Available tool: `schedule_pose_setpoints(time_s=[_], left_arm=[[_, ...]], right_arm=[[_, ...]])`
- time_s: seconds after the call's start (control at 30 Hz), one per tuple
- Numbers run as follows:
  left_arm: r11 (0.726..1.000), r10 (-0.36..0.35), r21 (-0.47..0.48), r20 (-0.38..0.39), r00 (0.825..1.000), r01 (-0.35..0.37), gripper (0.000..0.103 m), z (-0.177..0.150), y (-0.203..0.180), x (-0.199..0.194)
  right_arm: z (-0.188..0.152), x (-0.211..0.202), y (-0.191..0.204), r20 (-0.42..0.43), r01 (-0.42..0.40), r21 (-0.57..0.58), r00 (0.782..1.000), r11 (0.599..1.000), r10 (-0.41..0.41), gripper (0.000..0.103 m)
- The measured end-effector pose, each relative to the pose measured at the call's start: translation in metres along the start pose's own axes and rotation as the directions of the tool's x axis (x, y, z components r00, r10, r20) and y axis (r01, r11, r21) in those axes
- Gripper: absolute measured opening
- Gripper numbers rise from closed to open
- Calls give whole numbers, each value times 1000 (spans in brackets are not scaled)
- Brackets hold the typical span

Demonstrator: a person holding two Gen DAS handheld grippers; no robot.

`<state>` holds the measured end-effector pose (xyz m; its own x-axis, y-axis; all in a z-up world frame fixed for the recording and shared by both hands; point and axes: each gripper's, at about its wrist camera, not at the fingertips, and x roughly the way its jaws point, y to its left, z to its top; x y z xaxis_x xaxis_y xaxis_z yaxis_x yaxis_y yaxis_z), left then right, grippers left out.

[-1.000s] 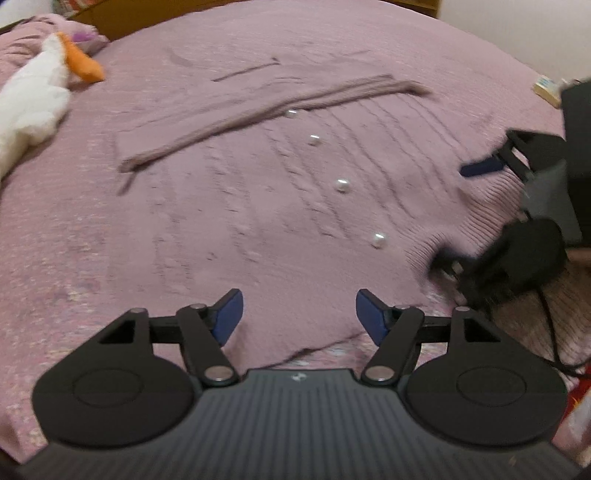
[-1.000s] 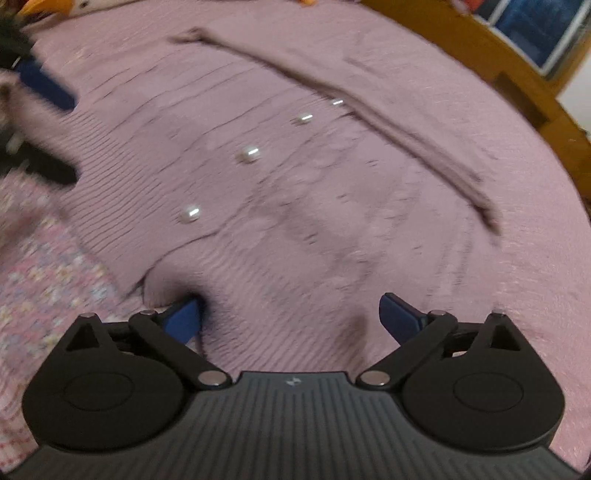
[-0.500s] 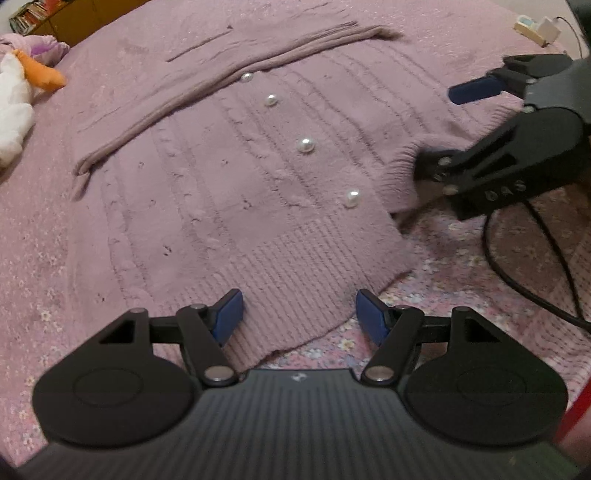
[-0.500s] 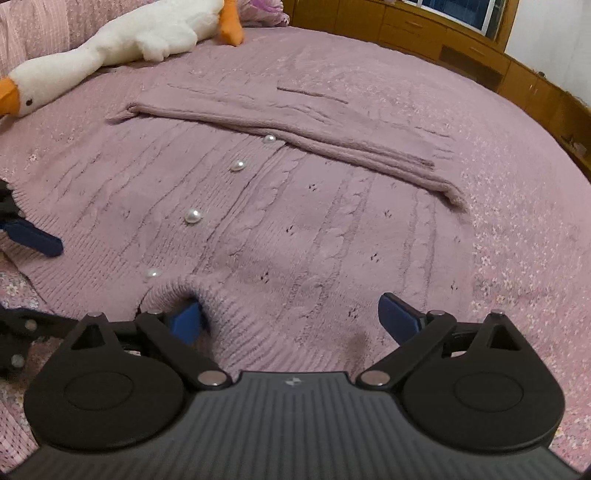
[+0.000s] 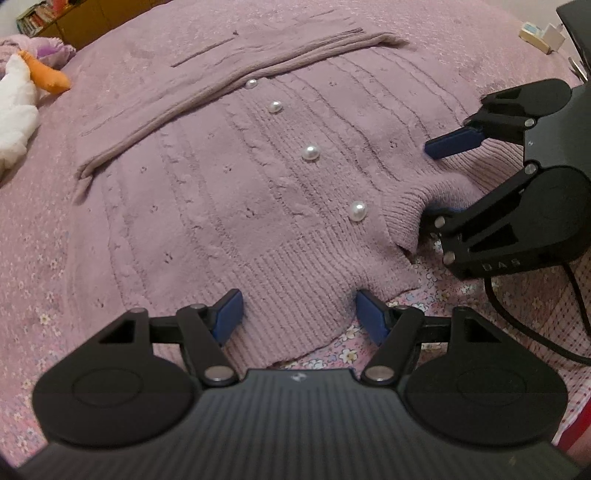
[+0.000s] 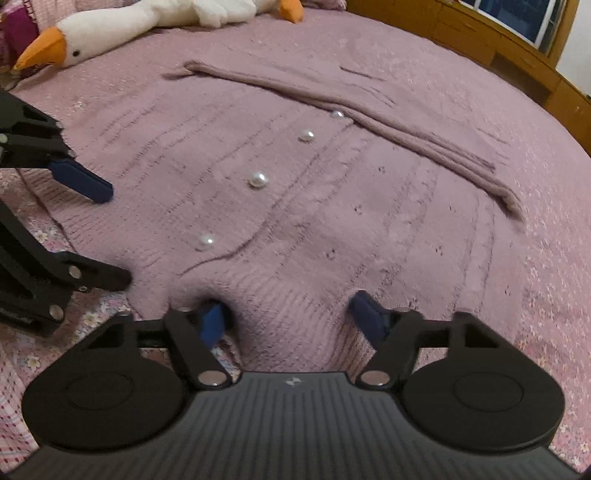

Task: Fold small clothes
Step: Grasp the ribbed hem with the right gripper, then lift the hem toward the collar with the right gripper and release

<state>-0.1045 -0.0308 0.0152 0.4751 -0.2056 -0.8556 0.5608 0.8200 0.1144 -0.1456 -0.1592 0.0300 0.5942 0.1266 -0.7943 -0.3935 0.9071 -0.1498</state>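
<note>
A mauve knit cardigan with pearl buttons lies flat on the bed, one sleeve folded across its top. My left gripper stands open at the ribbed hem, which lies between its blue fingers untouched. My right gripper is at the hem's other corner and its jaws are closing. One blue finger is tucked under the bunched hem and the other rests above it, with a gap left. In the left wrist view the right gripper straddles that raised corner.
A white plush goose with an orange beak lies at the bed's far side. Wooden furniture runs behind the bed. A black cable trails over the floral sheet. Small white items sit far right.
The right gripper's fingers have come closer together around the lifted hem corner. The left gripper dropped nearer the hem a second ago and has held still since, jaws unchanged.
</note>
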Motion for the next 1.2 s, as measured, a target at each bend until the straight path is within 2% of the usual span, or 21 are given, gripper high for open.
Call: schedule_pose_setpoints(time_s=[0.07, 0.1, 0.23, 0.5, 0.7, 0.73, 0.77, 0.8, 0.83, 0.87, 1.0, 1.2], left_arm=[[1000, -7, 10, 7, 1000, 7, 69, 1, -2, -2], [1000, -17, 14, 16, 1000, 16, 69, 1, -3, -3], [999, -25, 31, 30, 999, 24, 69, 2, -9, -3], [1000, 17, 25, 15, 1000, -18, 72, 5, -9, 8], [999, 53, -1, 67, 996, -53, 70, 8, -7, 5], [998, 60, -8, 77, 995, -59, 65, 9, -6, 4], [998, 60, -15, 81, 995, -58, 51, 10, -4, 4], [998, 56, -26, 79, 995, -54, 42, 12, -1, 5], [998, 52, -45, 73, 996, -48, 22, 13, 2, 7], [997, 49, -62, 71, 996, -45, 12, 14, 6, 8], [994, 33, -104, 106, 994, -22, 9, 16, 15, 1], [989, 48, -147, 185, 982, -20, 8, 25, 25, -17]], right_arm=[[0, -3, 0, 23, 4, 2, 1000, 1000, -4, 46], [1, -5, -1, 37, 27, 16, 999, 999, -28, 30], [1, -8, -15, 67, 1, 128, 998, 992, -10, 12], [0, -23, -29, 173, -48, 227, 985, 973, 8, 8], [0, -30, -33, 232, -70, 261, 973, 963, 8, 8], [0, -31, -35, 238, -71, 270, 971, 960, 5, 8], [0, -32, -36, 246, -77, 278, 969, 957, 6, 8], [0, -32, -37, 252, -79, 287, 968, 955, 5, 8], [0, -32, -38, 255, -78, 296, 967, 952, 0, 8], [0, -31, -40, 258, -76, 305, 966, 949, -6, 8], [1, -29, -40, 261, -80, 320, 965, 944, -6, 8], [8, -33, -42, 293, -82, 332, 956, 940, -20, 8]])
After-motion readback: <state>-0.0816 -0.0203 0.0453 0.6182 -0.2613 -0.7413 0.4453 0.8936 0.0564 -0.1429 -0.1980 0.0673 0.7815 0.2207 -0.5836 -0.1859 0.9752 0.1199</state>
